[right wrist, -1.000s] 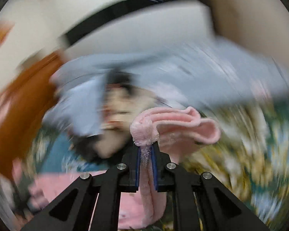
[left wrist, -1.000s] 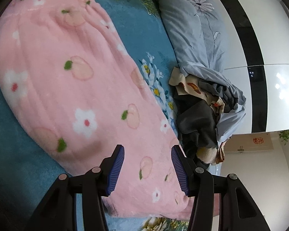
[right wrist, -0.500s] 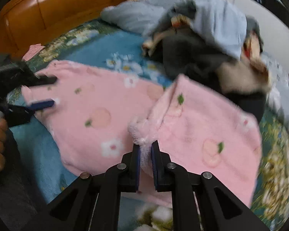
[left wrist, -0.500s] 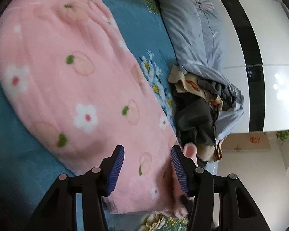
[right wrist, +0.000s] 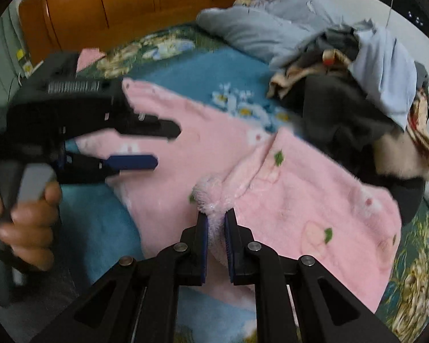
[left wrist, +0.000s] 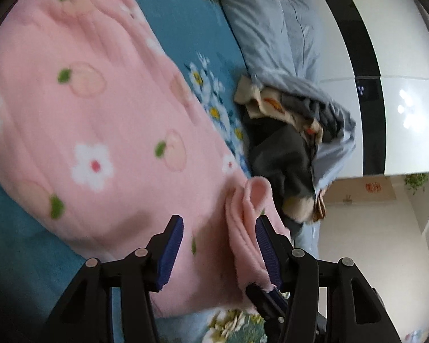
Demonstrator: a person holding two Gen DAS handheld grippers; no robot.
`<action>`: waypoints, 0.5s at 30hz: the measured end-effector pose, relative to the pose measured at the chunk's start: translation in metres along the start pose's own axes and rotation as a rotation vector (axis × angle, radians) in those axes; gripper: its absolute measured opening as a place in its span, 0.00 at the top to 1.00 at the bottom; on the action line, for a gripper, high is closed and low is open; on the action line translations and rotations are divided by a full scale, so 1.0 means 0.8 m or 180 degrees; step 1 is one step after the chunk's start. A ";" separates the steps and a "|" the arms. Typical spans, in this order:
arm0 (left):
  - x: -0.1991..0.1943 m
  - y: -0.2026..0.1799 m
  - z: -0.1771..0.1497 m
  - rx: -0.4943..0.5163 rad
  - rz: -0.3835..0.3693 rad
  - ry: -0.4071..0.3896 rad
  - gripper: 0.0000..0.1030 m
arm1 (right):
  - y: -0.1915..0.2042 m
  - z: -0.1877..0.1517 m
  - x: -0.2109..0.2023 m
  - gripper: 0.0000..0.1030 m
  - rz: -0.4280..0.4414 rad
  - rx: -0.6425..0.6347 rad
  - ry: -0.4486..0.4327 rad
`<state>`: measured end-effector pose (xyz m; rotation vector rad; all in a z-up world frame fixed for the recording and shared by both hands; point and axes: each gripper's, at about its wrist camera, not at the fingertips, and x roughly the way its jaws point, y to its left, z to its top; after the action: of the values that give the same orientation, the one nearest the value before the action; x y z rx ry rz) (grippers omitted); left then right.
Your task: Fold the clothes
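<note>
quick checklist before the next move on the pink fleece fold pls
1. Right gripper shut on the pink garment's edge: ok.
2. Left gripper open above the garment: ok.
3. Folded-over half lies on the lower layer: ok.
4. Folded edges line up squarely: not ok, the top layer sits skewed.
5. Clothes pile clear of the garment: cannot tell, they look to touch.
6. Blue bedspread beneath lies flat: ok.

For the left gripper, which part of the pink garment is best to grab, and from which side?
The folded-over edge of the pink garment, the bunch beside the right gripper, which is shut on it. That ridge stands up off the flat cloth, so the open left gripper could probably straddle it from above, closing across the ridge.
</note>
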<state>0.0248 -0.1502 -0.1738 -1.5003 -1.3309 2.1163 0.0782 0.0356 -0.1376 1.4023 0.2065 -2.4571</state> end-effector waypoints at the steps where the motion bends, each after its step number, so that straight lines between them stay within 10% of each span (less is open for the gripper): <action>1: -0.010 0.002 0.003 -0.0013 0.0041 -0.0138 0.45 | 0.000 0.002 0.007 0.89 0.0029 0.0011 0.0047; 6: -0.049 0.015 0.017 -0.0123 0.0143 -0.0617 0.43 | 0.015 -0.016 0.053 0.86 0.0051 -0.0168 0.0462; 15: 0.025 -0.016 -0.007 0.0273 -0.0036 0.0357 0.34 | -0.041 0.000 0.001 0.56 0.0626 0.0200 0.0276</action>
<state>0.0166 -0.1272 -0.1768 -1.5480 -1.1922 2.0228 0.0671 0.0667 -0.1394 1.4808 0.0093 -2.2638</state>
